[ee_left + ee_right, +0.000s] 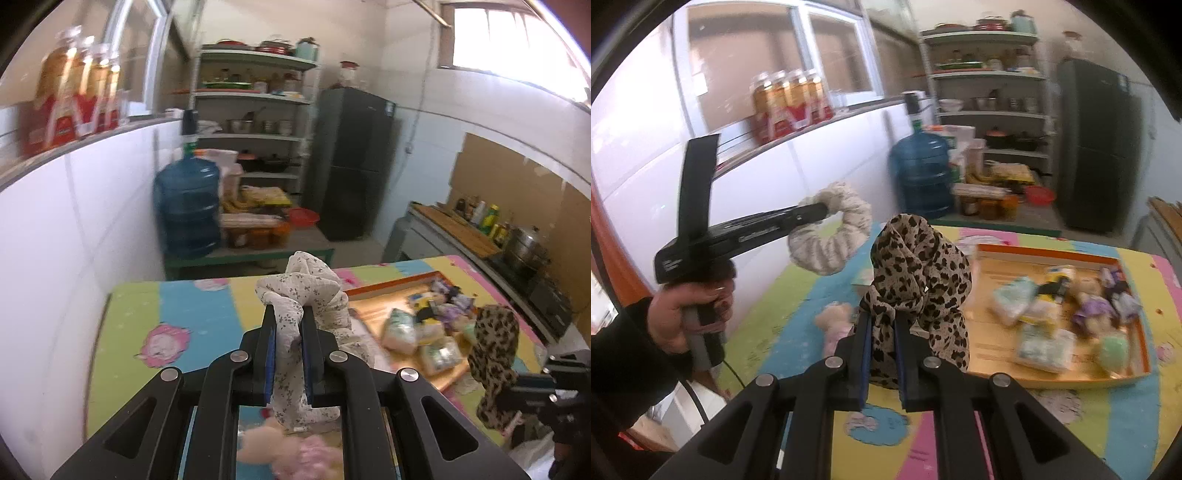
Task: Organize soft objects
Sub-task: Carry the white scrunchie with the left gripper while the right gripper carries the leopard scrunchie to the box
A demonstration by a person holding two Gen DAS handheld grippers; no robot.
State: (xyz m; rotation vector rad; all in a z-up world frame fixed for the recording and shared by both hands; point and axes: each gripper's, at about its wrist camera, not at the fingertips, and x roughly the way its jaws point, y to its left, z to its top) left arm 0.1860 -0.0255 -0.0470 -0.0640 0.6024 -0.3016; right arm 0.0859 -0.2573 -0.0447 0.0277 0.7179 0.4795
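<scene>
The left gripper (289,317) clamps a white floral scrunchie (306,291) and the right gripper (882,325) pinches a leopard-print scrunchie (919,266), both held in the air above the striped cartoon mat (192,295), short of the orange-rimmed tray (1052,254). The tray already holds tissue packs (1012,299) and small plush dolls (1089,310), so sorting looks partly done. Both scrunchies remain to be placed, and a pink-clad plush doll (834,321) lies on the mat beside the tray. Nothing blocks the way to the tray.
</scene>
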